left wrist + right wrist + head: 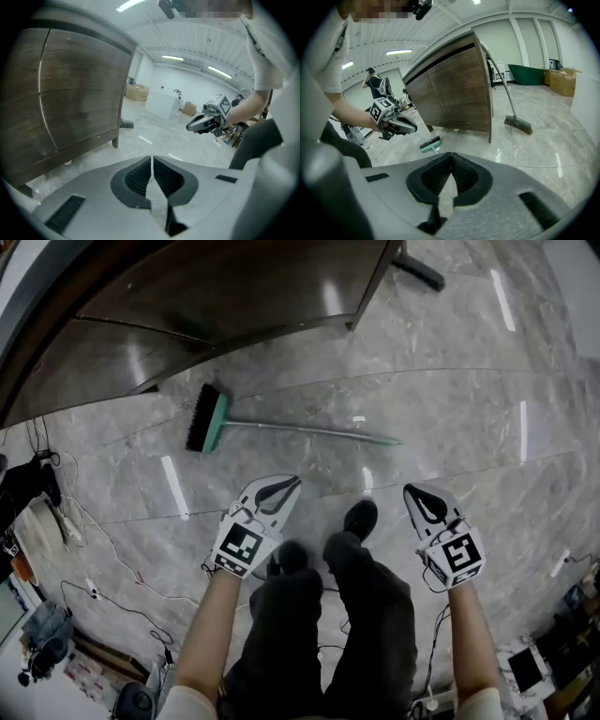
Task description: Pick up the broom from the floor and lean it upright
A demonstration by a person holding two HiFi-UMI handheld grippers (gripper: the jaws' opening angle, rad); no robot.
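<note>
The broom (281,427) lies flat on the grey marble floor in the head view, its green head with black bristles (207,418) at the left and its thin handle running right. My left gripper (293,481) and right gripper (411,490) hang side by side short of the handle, both shut and empty, touching nothing. The right gripper view shows the broom's head (430,144) on the floor past my shut right gripper (451,155), with the left gripper (411,127) at its left. In the left gripper view my left gripper (153,160) has its pads together, and the right gripper (199,124) floats ahead.
A dark wooden cabinet (187,306) stands behind the broom. A second, grey broom (508,101) leans upright against the cabinet's corner. The person's legs and black shoes (361,517) are between the grippers. Cables and gear (84,559) lie at the left.
</note>
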